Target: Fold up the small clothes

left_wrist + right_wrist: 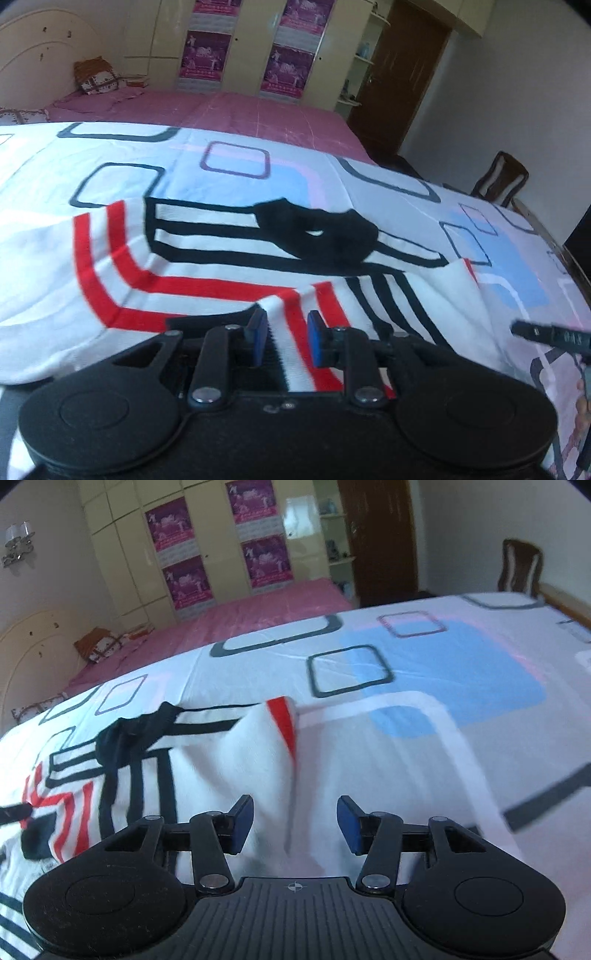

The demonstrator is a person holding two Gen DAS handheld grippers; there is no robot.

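While the small garment (229,258), a white top with red and black stripes and a black collar (317,236), lies spread on the patterned sheet (369,177) of the bed, the left hand-held gripper (284,339) has a fold of its hem between its blue pads (258,332). The jaws stand partly apart with a ridge of red-and-white cloth rising between them at 6 o'clock in the left wrist view; whether the pads are actually pinching the fabric or only bracketing it cannot be told. Holding the hem there likely serves to anchor or lift the near edge so the body of the top can be turned over toward the collar, which sits at about 12 o'clock from the gripper.

In the right wrist view the right hand-held gripper (295,823) is wide open and holds nothing. It hovers just above the white side of the garment, whose edge runs up between the jaws toward a raised sleeve tip (282,716) with a red band at 12 o'clock. That placement suggests it is lined up to take the matching edge on its own side, so both corners can travel together and the fold stays square. The view is blurred, so contact with the cloth cannot be judged.

A dark bar (550,336) at 3 o'clock in the left view appears to be part of the right tool. The fold looks barely begun.
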